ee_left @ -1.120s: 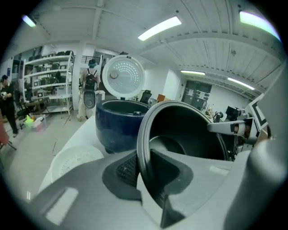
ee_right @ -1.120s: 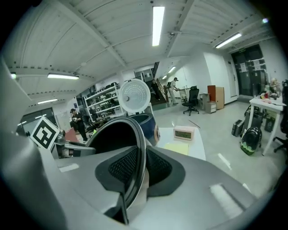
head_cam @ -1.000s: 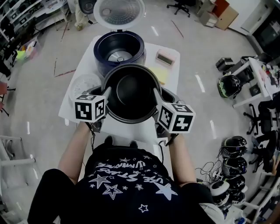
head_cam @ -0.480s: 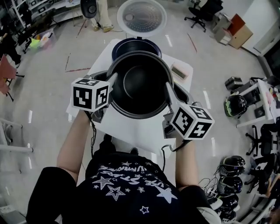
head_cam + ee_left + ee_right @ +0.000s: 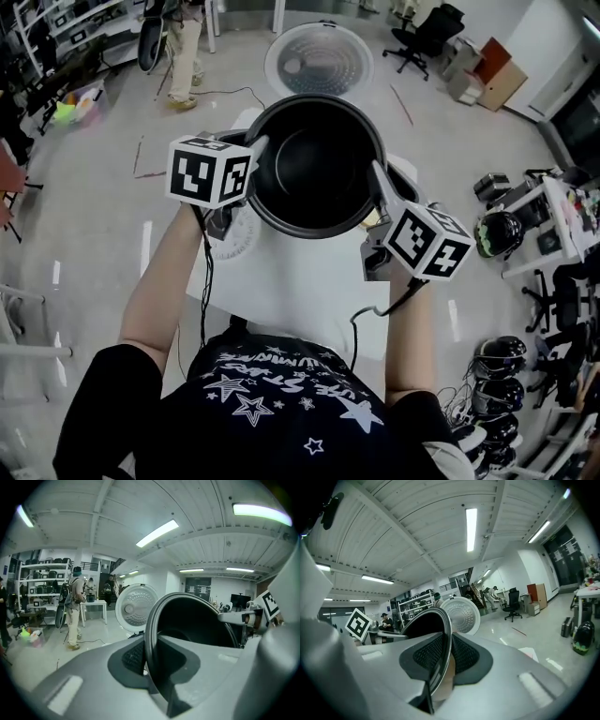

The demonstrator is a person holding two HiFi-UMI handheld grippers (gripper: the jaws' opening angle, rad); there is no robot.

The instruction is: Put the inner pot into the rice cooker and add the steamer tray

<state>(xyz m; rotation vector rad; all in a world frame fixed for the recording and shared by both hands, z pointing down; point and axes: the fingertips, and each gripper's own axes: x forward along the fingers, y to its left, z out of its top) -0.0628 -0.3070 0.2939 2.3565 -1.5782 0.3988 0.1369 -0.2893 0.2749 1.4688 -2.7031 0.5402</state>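
The dark inner pot [image 5: 319, 164] hangs in the air, gripped at its rim from both sides. My left gripper [image 5: 255, 150] is shut on the left rim, and the rim edge [image 5: 152, 639] runs between its pads. My right gripper [image 5: 378, 180] is shut on the right rim [image 5: 443, 653]. The pot hides the rice cooker's body in the head view. Only the cooker's open round lid [image 5: 319, 58] shows behind it, also visible as the lid [image 5: 136, 607] in the left gripper view. The white steamer tray [image 5: 234, 236] lies on the table under my left gripper, partly covered.
The white table [image 5: 281, 281] stands in front of me. A person [image 5: 183, 47] stands on the floor at the back left. Helmets [image 5: 497, 230] and desks crowd the right side, and an office chair [image 5: 422, 37] is at the back.
Both grippers have lifted the pot and carried it away from me. It now covers the cooker's body, which was in plain sight behind it a second ago.
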